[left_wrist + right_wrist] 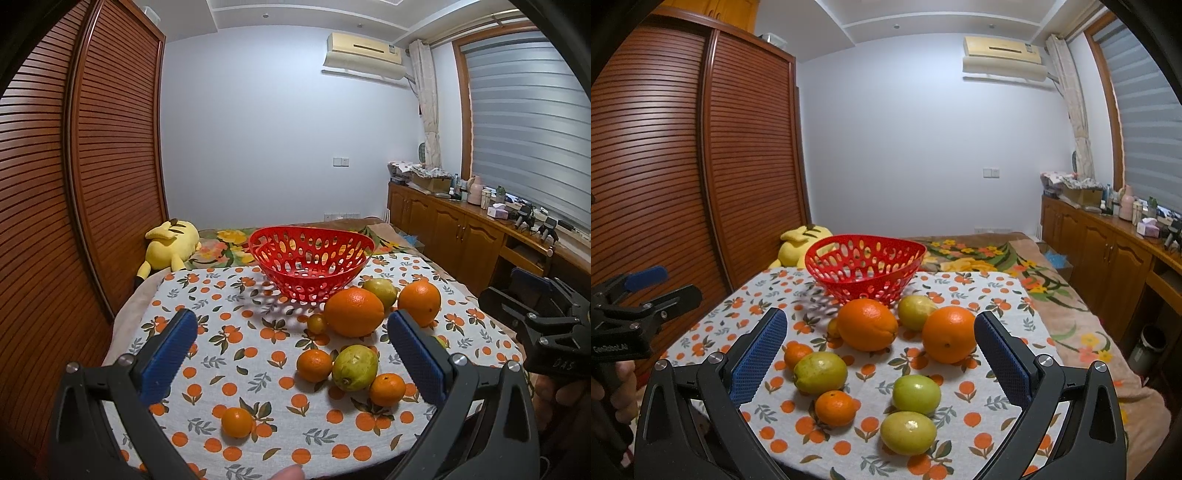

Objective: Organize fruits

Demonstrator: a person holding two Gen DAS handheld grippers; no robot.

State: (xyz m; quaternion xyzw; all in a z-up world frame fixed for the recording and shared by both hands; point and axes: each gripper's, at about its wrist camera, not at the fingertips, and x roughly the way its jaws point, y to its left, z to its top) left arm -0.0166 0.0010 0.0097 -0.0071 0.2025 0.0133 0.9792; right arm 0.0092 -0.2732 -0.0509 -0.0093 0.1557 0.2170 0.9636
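Both tools were held above the near edge of the tabletop (1027,295), which was covered by a white cloth printed with oranges. The left tool (291,347) had its blue-padded fingers spread wide apart with nothing between them, and the right tool (881,352) was likewise spread apart and empty. A red perforated basket (310,264) stood at the far end of the tabletop with no fruit in it. Just in front of it lay two large oranges (867,324), side by side, with a yellow-green fruit (916,312) between and behind them. Nearer lay several small oranges (314,364) and more yellow-green fruits (820,372), one touching a small orange. One small orange (237,422) lay apart, close to the left tool. A yellow plush toy (170,245) lay on the bed beyond the tabletop, beside a slatted wooden wardrobe (74,184)
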